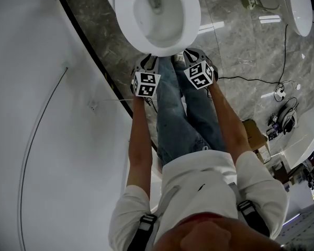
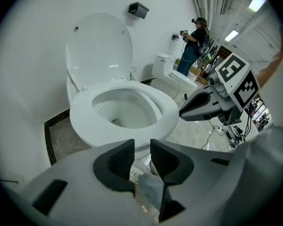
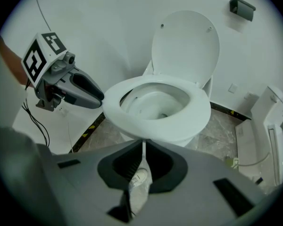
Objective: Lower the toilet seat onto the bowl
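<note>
1. White plastic toilet seat (image 1: 159,49) lies flat on the rim of the bowl (image 1: 156,15), its ring all round the opening.
2. Its lid (image 2: 99,46) stands upright behind it, leaning back toward the white wall (image 2: 33,41).
3. Both gripper views show the seat from the front, level and resting on the bowl.
4. Left hand-held gripper (image 2: 141,155) is released: its two dark ribbed jaws stand a narrow gap apart with nothing between them. It points at the front of the bowl from just below the seat's edge and does not touch it.
5. Right hand-held gripper (image 3: 143,149) is clenched, jaw tips together on nothing, aimed at the front of the seat and just short of it.
6. From the head view the two hand-held grippers sit side by side just in front of the bowl, one on each side of the wearer's jeans (image 1: 186,114).
7. Grey marbled floor (image 1: 235,41) surrounds the toilet, with black cables (image 1: 283,56) trailing over it to the right.
8. Up on the wall beside the lid is a small black box (image 2: 138,9).
9. Further along stands a second toilet (image 2: 172,72), and another person (image 2: 193,44) is beyond it.
</note>
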Demonstrator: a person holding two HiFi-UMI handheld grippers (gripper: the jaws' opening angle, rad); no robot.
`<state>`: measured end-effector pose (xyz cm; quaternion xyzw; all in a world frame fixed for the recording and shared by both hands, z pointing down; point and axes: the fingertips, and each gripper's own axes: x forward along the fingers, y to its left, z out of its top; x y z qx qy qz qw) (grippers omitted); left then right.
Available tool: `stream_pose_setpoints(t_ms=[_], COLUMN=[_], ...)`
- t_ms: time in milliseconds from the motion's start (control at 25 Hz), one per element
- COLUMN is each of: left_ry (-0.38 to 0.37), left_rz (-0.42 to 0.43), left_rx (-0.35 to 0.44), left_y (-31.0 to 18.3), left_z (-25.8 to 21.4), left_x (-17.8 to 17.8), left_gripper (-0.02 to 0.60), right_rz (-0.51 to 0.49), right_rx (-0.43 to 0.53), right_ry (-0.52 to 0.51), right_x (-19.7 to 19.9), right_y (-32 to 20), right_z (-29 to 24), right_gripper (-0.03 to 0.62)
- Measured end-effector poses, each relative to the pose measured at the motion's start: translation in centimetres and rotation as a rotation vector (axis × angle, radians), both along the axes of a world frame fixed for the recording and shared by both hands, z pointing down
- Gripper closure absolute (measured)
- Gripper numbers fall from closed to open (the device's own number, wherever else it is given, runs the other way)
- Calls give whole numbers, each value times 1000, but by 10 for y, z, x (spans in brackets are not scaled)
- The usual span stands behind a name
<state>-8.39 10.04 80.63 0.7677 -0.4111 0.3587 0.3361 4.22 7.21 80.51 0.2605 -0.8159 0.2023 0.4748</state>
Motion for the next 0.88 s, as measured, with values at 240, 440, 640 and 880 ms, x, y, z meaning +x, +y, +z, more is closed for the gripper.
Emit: stream_pose_setpoints(t_ms=[240, 440, 640, 880], left_ry=[8, 12, 16, 23], left_rz=[-4, -11, -20, -27], left_rx=[-32, -60, -88, -114], left_y=[4, 7, 7, 11], left_z=[19, 36, 52, 68], left_x=[1, 1, 2, 0], left_gripper=[459, 459, 459, 459], right_rz=[15, 24, 47, 48], right_rx=[-27, -53, -78, -97], right_ry=[13, 23, 22, 37], right_x=[0, 1, 1, 0], right_y=[4, 7, 8, 10], right_z=[19, 36, 53, 69], right_gripper=[551, 551, 551, 551])
